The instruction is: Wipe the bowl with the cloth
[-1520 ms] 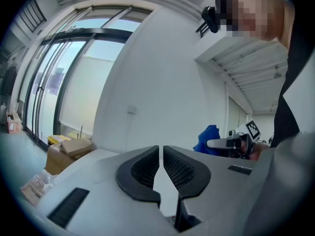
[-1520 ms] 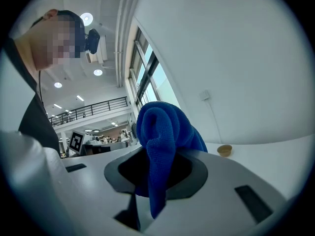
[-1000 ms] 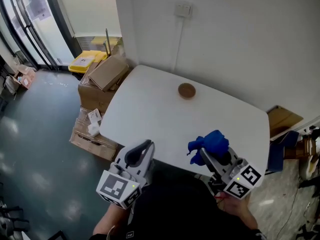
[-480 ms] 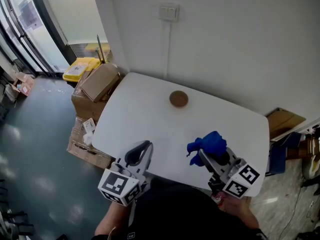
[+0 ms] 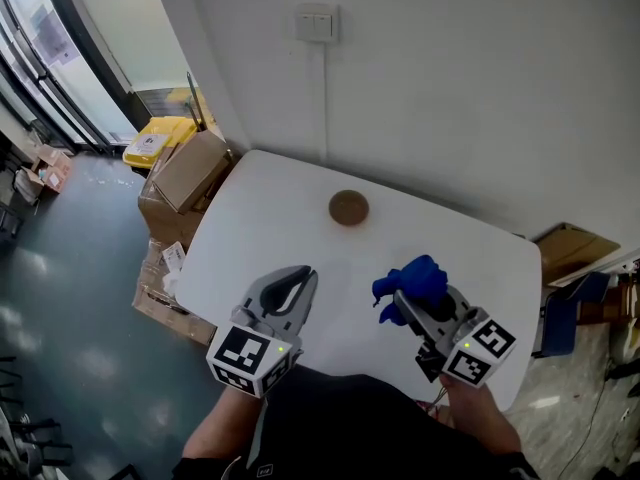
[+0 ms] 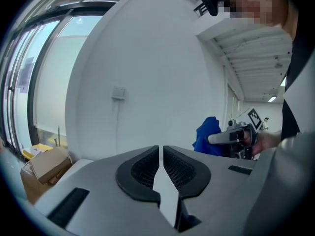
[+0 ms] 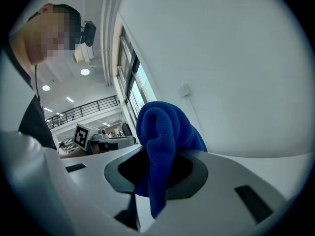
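A small round brown bowl [image 5: 348, 207] sits toward the far side of the white table [image 5: 270, 218], apart from both grippers. My right gripper [image 5: 406, 304] hovers over the near right part of the table, shut on a bunched blue cloth [image 5: 413, 282]. In the right gripper view the cloth [image 7: 162, 132] bulges up out of the jaws of that gripper [image 7: 157, 167]. My left gripper [image 5: 298, 280] is over the table's near edge, shut with nothing in it. Its jaws [image 6: 161, 150] meet with only a thin slit between them. The bowl shows in neither gripper view.
Cardboard boxes [image 5: 186, 171] and a yellow bin [image 5: 150, 144] stand on the floor left of the table. The white wall with a switch plate [image 5: 316, 22] runs right behind the table. More cardboard [image 5: 568, 248] lies at the table's right end.
Both grippers have edged forward over the table's near edge, the left one most. The cloth stays in the right gripper. The bowl has not moved on the table.
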Action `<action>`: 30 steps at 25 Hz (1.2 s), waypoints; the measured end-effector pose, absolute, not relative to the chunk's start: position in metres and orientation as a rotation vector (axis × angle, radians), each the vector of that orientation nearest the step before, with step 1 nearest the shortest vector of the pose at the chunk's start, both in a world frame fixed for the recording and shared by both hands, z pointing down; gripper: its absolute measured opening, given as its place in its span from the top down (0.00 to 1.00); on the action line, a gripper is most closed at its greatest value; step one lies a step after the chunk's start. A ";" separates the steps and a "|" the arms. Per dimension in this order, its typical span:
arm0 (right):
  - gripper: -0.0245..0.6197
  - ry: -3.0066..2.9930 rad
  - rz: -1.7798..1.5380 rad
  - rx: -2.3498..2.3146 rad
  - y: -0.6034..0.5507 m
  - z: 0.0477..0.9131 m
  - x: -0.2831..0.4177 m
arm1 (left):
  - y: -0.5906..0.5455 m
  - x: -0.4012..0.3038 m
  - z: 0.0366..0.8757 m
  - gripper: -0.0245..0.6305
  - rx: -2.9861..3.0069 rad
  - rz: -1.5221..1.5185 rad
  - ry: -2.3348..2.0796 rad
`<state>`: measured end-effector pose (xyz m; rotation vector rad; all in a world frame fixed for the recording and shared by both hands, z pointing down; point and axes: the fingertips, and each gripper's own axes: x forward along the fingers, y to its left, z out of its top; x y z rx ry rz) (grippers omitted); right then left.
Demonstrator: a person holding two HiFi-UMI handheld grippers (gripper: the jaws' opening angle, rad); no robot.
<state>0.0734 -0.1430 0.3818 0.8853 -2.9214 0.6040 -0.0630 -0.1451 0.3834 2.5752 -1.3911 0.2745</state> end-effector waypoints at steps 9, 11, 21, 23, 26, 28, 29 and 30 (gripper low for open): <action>0.84 -2.839 0.641 0.945 -0.213 0.409 0.043 | -0.214 -0.085 0.420 0.91 2.525 0.310 -1.345; 0.84 -2.819 0.662 0.947 -0.227 0.418 0.035 | -0.234 -0.095 0.432 0.91 2.487 0.316 -1.364; 0.84 -2.711 0.781 0.964 -0.280 0.484 0.010 | -0.292 -0.103 0.497 0.91 2.434 0.417 -1.258; 0.84 -2.696 0.801 0.961 -0.289 0.497 0.007 | -0.300 -0.100 0.511 0.89 2.416 0.440 -1.226; 0.84 -2.674 0.820 0.956 -0.301 0.514 0.004 | -0.311 -0.095 0.531 0.85 2.392 0.462 -1.194; 0.84 -2.660 0.829 0.958 -0.311 0.523 0.004 | -0.320 -0.092 0.543 0.84 2.381 0.469 -1.183; 0.84 -2.654 0.836 0.963 -0.316 0.528 0.005 | -0.325 -0.091 0.551 0.83 2.371 0.479 -1.177; 0.84 -2.647 0.845 0.968 -0.320 0.533 0.005 | -0.329 -0.091 0.559 0.82 2.361 0.487 -1.174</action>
